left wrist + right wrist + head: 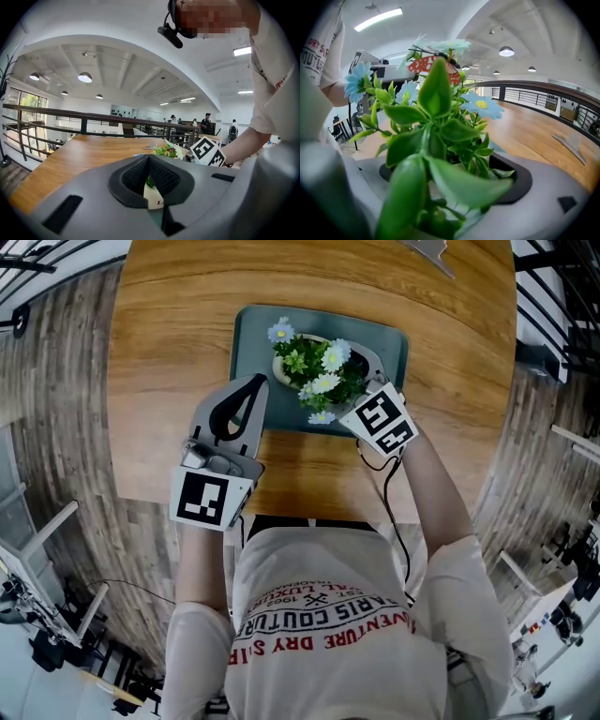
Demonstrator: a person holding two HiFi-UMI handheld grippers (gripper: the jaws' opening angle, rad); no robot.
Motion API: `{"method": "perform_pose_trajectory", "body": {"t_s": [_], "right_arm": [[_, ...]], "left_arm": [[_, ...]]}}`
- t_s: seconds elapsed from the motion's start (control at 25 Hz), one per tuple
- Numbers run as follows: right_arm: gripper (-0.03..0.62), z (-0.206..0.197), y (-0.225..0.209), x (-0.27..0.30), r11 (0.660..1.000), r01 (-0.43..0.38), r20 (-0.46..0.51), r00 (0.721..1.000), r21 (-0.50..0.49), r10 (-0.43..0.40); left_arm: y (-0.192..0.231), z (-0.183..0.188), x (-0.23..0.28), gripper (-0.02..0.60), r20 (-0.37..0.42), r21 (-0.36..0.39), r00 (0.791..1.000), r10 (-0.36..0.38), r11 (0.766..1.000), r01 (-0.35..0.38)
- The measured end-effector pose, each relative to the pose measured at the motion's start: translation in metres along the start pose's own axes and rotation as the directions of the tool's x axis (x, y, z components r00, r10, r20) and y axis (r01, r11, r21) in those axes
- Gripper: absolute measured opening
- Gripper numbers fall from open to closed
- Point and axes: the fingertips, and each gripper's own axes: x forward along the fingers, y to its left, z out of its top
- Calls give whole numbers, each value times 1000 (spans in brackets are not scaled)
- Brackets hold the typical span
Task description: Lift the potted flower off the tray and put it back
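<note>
Wide, rounded wooden worktop [169, 352] here, up on an open gallery: black railings [553, 277] on both sides, grey plank floor [56, 381] below, and round ceiling lamps [85, 77] in a big white hall with a few people [206, 123] standing far back. In the middle of the worktop lies a dark teal tray [246, 343], and the potted flower [319, 367] sits over its centre, a white pot with white and pale blue blooms. Whether its base touches the tray cannot be told from here. The right hand-held gripper [366, 367] comes in from the near right, and its jaws are closed around the plant, leaves crowding right up to its camera, a little red butterfly ornament [426, 63] perched on top. The left hand-held gripper [255, 382] is at the tray's left edge, just beside the pot, jaws brought together at the tips and gripping nothing; the pot shows beyond them. A flat grey object [427, 251] lies at the worktop's far edge, well apart. A black cable [394, 512] trails back from the right gripper.
</note>
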Motion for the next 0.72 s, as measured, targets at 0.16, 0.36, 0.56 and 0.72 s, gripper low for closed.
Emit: {"method": "perform_pose_trajectory", "body": {"t_s": [0.16,0.36,0.56,0.72], "right_arm": [[460,6,-1,6,1000,5,36,999,-7,-5],[468,10,-6,10,1000,23,30,999,-3,-23],[468,10,-9,2,998,64,53,997,5,-64],[467,17,-11,0,994,102,79,992,28,-104]], "left_arm": [[6,-9,-4,12,-23,-26,1000,13,1000,-14],[19,-13,-7,12,-19,-3,1000,17,1000,-17],[14,-11,-6,12,-45,-20,999,15,1000,-16],[22,-7,-8,12,-20,15,1000,4,1000,-4]]}}
